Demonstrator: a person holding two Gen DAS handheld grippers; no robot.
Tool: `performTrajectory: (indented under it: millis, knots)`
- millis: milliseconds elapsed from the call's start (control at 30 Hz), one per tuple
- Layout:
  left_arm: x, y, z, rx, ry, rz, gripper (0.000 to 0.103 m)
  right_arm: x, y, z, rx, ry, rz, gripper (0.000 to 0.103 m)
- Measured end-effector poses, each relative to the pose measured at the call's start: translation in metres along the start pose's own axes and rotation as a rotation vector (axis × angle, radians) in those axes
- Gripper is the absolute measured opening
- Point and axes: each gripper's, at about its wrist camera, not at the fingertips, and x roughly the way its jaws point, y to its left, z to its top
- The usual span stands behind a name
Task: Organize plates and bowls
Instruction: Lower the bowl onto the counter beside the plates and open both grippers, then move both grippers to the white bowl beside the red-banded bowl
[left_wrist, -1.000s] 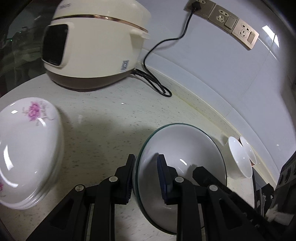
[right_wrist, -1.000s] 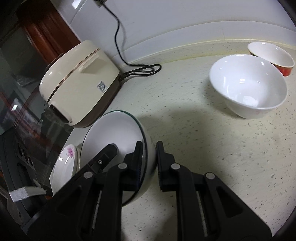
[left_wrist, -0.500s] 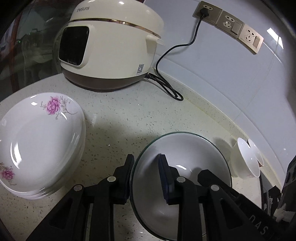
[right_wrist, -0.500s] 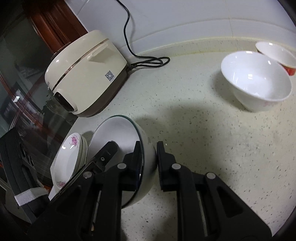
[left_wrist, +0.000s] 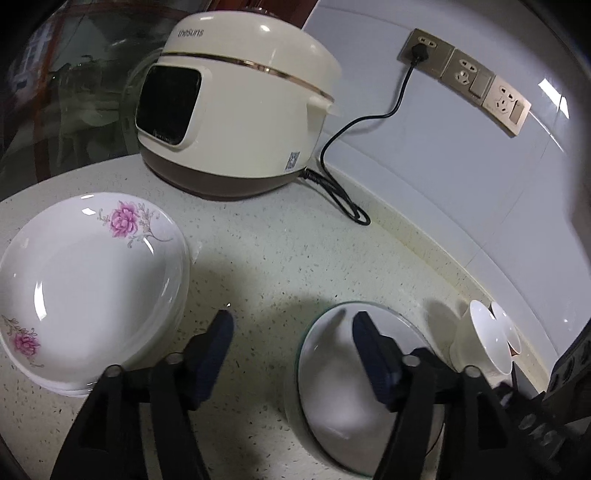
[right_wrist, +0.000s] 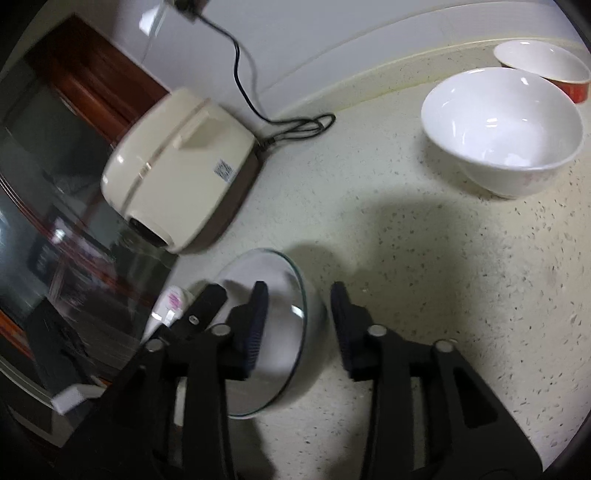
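Left wrist view shows your green-rimmed white ceramic bowl (left_wrist: 354, 387) sitting on the speckled tabletop (left_wrist: 280, 258), your left gripper (left_wrist: 291, 343) and right gripper (right_wrist: 299, 317) both spread wide straddling its rim, flowered white plates (left_wrist: 88, 280) stacked nearby.

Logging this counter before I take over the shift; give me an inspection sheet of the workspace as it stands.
Surface: speckled pale counter, no spills seen.
Job's things: green-rimmed bowl on the counter; stack of floral plates; white bowl; red bowl behind it.
Clutter: nothing seen.
Grippers: left claw open, one finger over the green-rimmed bowl, the other outside; right claw open, straddling the opposite rim.
Cables: black cord runs from the wall socket to the rice cooker, slack looped by the wall.
Surroundings: tiled wall, glass panel and dark wood at the left.
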Motion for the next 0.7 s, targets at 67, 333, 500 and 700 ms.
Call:
performTrajectory:
  millis: [67,333,500,700]
  knots:
    - [-0.002,-0.004,-0.001,0.019,-0.010,0.002,0.070,-0.007,0.000,0.000,-0.001,-0.031,0.008,0.053]
    - [-0.006,-0.007,-0.001,0.039,-0.037,0.003,0.074,-0.019,-0.004,0.000,0.032,-0.061,0.012,0.059]
    - [-0.007,-0.006,-0.001,0.034,-0.045,0.005,0.075,-0.028,-0.004,0.001,0.026,-0.101,0.015,0.061]
    - [-0.015,-0.009,-0.002,0.055,-0.084,0.005,0.078,-0.050,-0.005,0.004,0.020,-0.189,0.051,0.069]
